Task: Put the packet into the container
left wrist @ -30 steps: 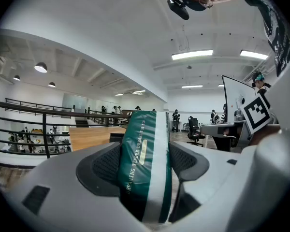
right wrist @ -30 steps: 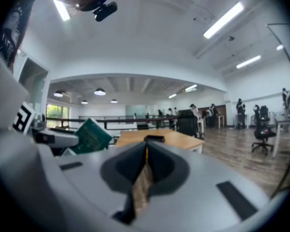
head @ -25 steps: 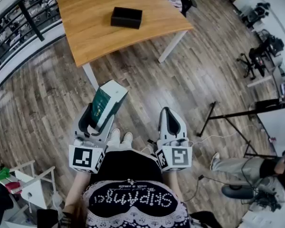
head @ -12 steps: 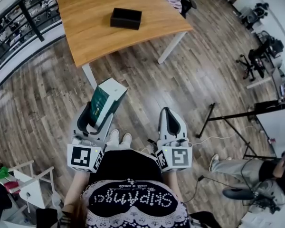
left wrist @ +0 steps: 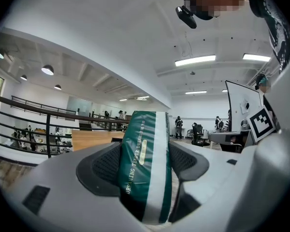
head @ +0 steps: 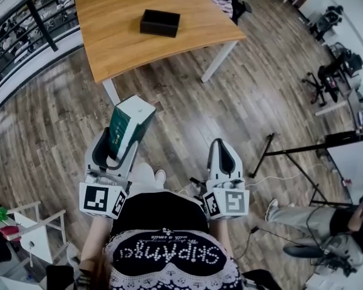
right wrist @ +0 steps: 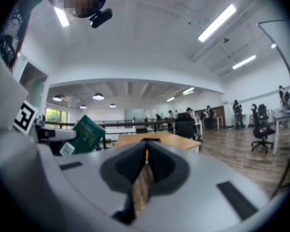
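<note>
The left tool point(head: 117, 147) has drifted a little to the left, pinching the green packet point(head: 128, 122), which now stands more upright above the floor. The black container point(head: 160, 22) sits on the far worktop point(head: 115, 38), well apart, so I judge the carry is only beginning. The right tool point(head: 222, 147), pressed together on nothing, has sunk slightly nearer.

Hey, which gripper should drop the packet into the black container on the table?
Left, probably. The left gripper clamps the green packet, and the black container on the wooden table lies ahead, slightly nearer its side. The right gripper is shut, holding nothing.
</note>
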{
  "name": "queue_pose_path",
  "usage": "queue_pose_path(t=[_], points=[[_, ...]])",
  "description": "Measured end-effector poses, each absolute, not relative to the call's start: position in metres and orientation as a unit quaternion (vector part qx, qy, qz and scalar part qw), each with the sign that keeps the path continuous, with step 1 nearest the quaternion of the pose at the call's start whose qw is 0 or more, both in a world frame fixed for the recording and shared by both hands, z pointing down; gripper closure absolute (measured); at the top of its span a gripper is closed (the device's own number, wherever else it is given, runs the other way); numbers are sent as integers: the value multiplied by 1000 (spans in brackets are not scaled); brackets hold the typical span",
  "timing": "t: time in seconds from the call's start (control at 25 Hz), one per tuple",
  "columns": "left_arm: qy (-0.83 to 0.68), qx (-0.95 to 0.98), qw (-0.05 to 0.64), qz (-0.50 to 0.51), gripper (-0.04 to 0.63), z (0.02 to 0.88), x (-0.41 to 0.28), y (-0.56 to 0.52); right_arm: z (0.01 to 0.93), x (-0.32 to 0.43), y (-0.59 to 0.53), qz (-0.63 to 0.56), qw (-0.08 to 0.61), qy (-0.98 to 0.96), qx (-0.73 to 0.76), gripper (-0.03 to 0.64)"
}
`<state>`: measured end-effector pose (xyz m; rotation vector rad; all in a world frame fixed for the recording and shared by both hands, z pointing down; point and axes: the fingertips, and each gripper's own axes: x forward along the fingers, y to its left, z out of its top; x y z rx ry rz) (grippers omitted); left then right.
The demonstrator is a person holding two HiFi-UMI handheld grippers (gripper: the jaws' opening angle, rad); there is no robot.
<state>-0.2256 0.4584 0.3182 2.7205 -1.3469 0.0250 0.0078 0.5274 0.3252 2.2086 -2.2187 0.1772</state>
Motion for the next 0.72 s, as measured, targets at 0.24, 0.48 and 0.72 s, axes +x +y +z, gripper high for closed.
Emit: queue_pose_path(t=[0.24,0.48,0.72], points=[[-461,886,54,0,258,315,-232,459,331,28,533,68,-1,-696,715,581],[-466,883,56,-7,259,311,-237,441,325,27,515,66,-3,-696,715,581],[-456,888,61,-13,261,315,-235,399,332,27,479,78,1,-688,721,581]])
